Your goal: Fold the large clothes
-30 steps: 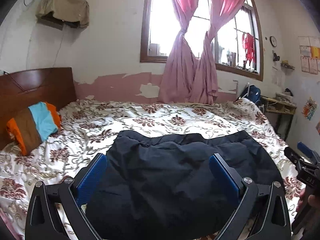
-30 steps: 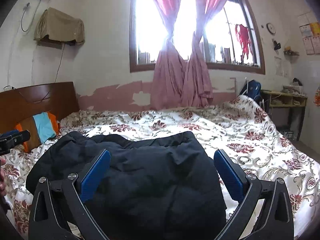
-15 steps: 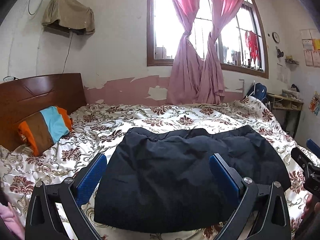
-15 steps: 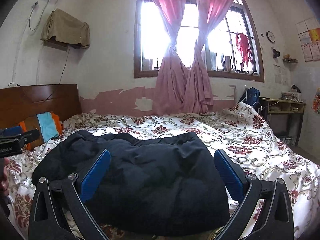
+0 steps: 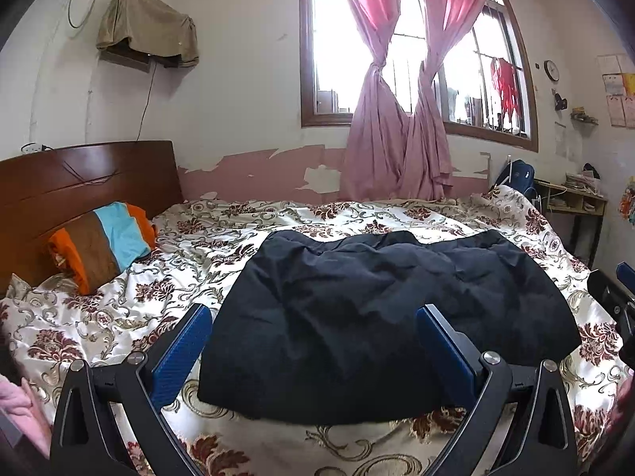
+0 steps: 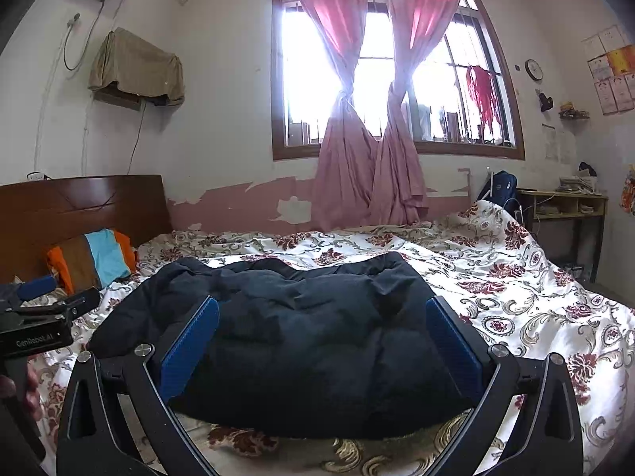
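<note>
A dark navy padded garment (image 5: pixel 357 309) lies folded into a broad rectangle on the flowered bedspread (image 5: pixel 198 254); the right wrist view shows the same garment (image 6: pixel 317 325) from its other side. My left gripper (image 5: pixel 313 341) hangs open above its near edge, blue pads wide apart, holding nothing. Over the near edge my right gripper (image 6: pixel 321 337) is open too, empty. Each gripper shows at the edge of the other's view: the right gripper (image 5: pixel 619 301) at far right, the left gripper (image 6: pixel 39 317) at far left in a hand.
A striped orange, brown and blue pillow (image 5: pixel 103 246) lies against the wooden headboard (image 5: pixel 79 182) on the left. Pink curtains (image 5: pixel 397 119) hang at the window behind the bed. A desk (image 6: pixel 563 206) and blue bag (image 6: pixel 500 186) stand at the right wall.
Both grippers have drawn back and up from the garment, which now shows whole with bedspread visible in front of its near edge. The garment lies still; both grippers stay open.
</note>
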A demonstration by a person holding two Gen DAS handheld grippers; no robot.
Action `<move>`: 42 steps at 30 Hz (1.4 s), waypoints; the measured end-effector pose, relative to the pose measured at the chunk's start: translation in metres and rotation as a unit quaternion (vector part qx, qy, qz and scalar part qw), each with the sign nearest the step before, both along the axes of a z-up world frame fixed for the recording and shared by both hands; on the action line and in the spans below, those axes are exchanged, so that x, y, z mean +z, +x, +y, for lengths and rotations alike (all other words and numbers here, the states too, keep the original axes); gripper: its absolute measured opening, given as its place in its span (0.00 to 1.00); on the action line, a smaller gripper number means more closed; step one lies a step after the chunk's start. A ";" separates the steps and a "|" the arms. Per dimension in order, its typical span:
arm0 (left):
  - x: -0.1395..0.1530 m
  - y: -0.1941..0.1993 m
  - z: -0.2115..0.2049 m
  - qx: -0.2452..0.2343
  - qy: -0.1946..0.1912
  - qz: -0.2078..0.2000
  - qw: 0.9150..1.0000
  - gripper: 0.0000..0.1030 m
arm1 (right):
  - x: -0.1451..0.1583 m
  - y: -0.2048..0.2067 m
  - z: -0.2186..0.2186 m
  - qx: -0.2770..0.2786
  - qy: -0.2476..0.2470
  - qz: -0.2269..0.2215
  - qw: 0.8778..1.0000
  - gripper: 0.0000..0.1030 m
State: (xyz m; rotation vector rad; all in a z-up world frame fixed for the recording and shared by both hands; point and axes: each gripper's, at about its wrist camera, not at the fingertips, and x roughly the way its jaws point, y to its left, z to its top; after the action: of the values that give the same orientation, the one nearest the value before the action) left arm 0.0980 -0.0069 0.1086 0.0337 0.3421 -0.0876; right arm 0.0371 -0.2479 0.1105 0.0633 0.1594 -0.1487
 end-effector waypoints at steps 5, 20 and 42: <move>-0.002 -0.013 0.005 0.000 -0.009 -0.002 1.000 1.00 | -0.002 -0.016 0.010 0.002 -0.008 0.002 1.000 0.98; -0.019 -0.064 0.011 -0.011 -0.008 -0.002 1.000 1.00 | -0.023 -0.070 0.009 -0.009 0.004 0.009 1.000 0.99; -0.058 -0.099 0.026 -0.003 -0.012 0.006 1.000 1.00 | -0.068 -0.092 0.017 0.034 0.015 0.017 0.999 0.99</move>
State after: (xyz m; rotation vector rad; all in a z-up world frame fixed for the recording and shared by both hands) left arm -0.0009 0.0193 0.0501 0.0095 0.3536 -0.0978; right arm -0.0554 -0.2312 0.0425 0.0852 0.1977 -0.0791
